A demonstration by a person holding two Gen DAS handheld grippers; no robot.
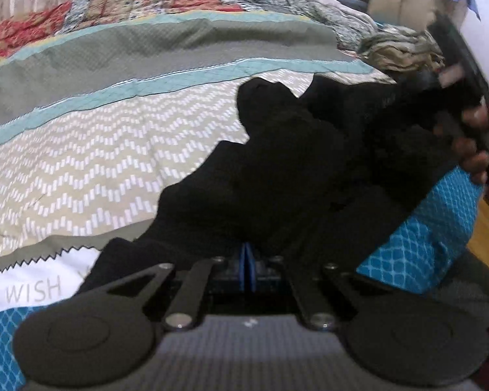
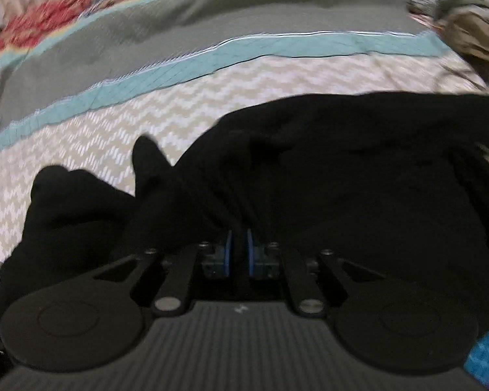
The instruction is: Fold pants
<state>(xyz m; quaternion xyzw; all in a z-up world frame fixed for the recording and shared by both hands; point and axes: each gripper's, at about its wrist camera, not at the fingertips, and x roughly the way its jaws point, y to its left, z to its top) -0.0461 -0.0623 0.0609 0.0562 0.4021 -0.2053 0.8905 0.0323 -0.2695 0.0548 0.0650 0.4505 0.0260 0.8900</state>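
Note:
The black pants [image 1: 277, 169] lie bunched on the bed. My left gripper [image 1: 248, 260] is shut on the near edge of the pants; its blue pads are pressed together with black cloth over them. In the left wrist view the right gripper [image 1: 453, 91] shows at the far right, held by a hand, pinching the other end of the pants. In the right wrist view my right gripper [image 2: 239, 247] is shut on a bunch of the pants [image 2: 342, 169], with cloth between the blue pads [image 2: 227, 254]. The cloth hides both fingertips.
The bed has a quilt with a zigzag panel [image 1: 97, 163], teal stripes [image 1: 179, 78] and a patchwork part [image 1: 114, 3]. A crumpled grey-tan cloth pile [image 1: 401, 49] lies at the back right. Blue patterned fabric [image 1: 423, 238] hangs at the bed's near right edge, wooden floor [image 1: 485, 234] beyond.

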